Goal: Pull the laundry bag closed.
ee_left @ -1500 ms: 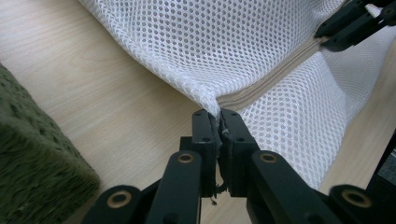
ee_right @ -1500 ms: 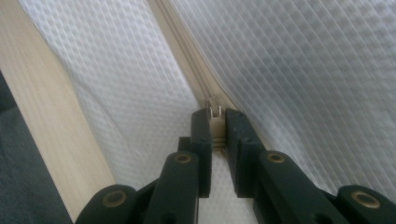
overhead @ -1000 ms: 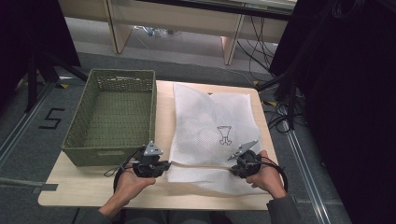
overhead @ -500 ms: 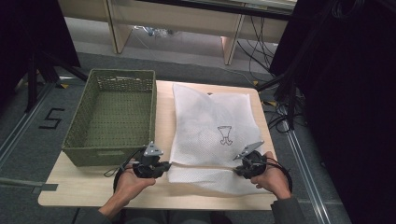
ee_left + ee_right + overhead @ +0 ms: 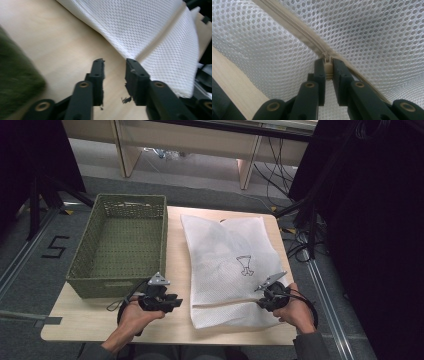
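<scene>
Your right gripper (image 5: pixel 327 68) pinches the zip pull (image 5: pixel 327 67) of the bag (image 5: pixel 227 265) near the table's (image 5: pixel 90 322) front edge; your left gripper (image 5: pixel 114 67), jaws just opened, holds nothing.

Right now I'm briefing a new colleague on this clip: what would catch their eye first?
First the big white mesh laundry bag lying flat on the right half of the wooden table, beside the empty green basket at its left. Then the right gripper, shut on the bag's beige zipper pull near the bag's front edge. The left gripper, jaws just opened and empty, sits left of the bag.
</scene>
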A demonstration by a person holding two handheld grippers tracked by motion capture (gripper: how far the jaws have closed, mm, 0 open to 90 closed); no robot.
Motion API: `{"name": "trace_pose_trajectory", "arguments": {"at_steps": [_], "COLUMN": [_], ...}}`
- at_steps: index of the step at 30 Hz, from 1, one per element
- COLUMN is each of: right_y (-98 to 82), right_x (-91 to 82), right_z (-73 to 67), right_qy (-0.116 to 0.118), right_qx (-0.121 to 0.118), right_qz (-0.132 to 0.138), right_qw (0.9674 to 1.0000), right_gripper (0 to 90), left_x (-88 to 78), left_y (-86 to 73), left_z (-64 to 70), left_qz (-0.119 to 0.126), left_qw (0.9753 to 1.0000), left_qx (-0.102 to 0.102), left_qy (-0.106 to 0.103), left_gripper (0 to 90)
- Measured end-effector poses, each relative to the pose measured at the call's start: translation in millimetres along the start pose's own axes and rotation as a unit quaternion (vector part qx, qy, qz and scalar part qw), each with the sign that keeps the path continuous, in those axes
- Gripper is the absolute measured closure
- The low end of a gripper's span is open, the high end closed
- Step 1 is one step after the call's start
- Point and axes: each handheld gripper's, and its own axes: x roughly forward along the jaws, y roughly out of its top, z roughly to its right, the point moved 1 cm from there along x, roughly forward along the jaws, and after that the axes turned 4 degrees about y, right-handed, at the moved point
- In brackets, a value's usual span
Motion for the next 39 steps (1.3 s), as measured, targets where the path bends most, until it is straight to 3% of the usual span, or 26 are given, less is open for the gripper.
{"name": "trace_pose_trajectory", "arguments": {"at_steps": [3,6,7,11,17,20,22,24,26,30,39], "right_y": [0.4,0.1,0.2,0.9,2.7,3.5,3.9,3.2,3.5,2.8,1.4], "right_x": [1.1,0.4,0.3,0.8,3.1,3.5,3.2,3.4,3.7,2.7,2.1], "right_z": [-0.1,0.3,0.5,-0.8,-2.2,-4.4,-3.9,-4.0,-3.3,-4.1,-1.3], "right_qy": [0.000,0.000,0.000,0.002,0.006,0.004,0.003,0.004,0.007,0.001,0.010], "right_qx": [0.000,-0.003,-0.002,0.000,-0.007,-0.003,-0.004,-0.004,-0.004,-0.004,0.003], "right_qz": [-0.001,0.000,0.000,0.001,0.000,0.000,0.001,0.002,0.002,-0.003,0.007], "right_qw": [1.0000,1.0000,1.0000,1.0000,1.0000,1.0000,1.0000,1.0000,1.0000,1.0000,0.9999], "right_gripper": [82.7,82.7,82.8,82.8,82.8,82.7,82.7,82.8,82.7,82.8,82.8], "left_x": [4.8,7.8,9.0,18.5,36.5,44.9,46.1,44.6,42.2,31.3,25.1], "left_y": [-1.0,-1.9,-2.6,-6.8,-9.0,-8.4,-9.0,-9.4,-8.0,0.0,0.3], "left_z": [4.6,5.8,7.0,16.0,28.3,30.2,27.5,25.5,25.0,20.7,16.2], "left_qz": [-0.008,-0.013,-0.017,-0.032,-0.050,-0.039,-0.022,-0.013,-0.006,0.012,0.015], "left_qw": [0.9997,0.9986,0.9987,0.9966,0.9945,0.9960,0.9970,0.9977,0.9982,0.9998,0.9996], "left_qx": [-0.013,-0.039,-0.034,-0.050,-0.058,-0.049,-0.049,-0.050,-0.047,-0.013,0.003], "left_qy": [-0.017,-0.035,-0.034,-0.057,-0.072,-0.065,-0.056,-0.043,-0.038,0.006,0.025], "left_gripper": [59.1,54.8,54.0,50.5,45.5,54.7,74.0,82.2,84.4,85.9,86.6]}}
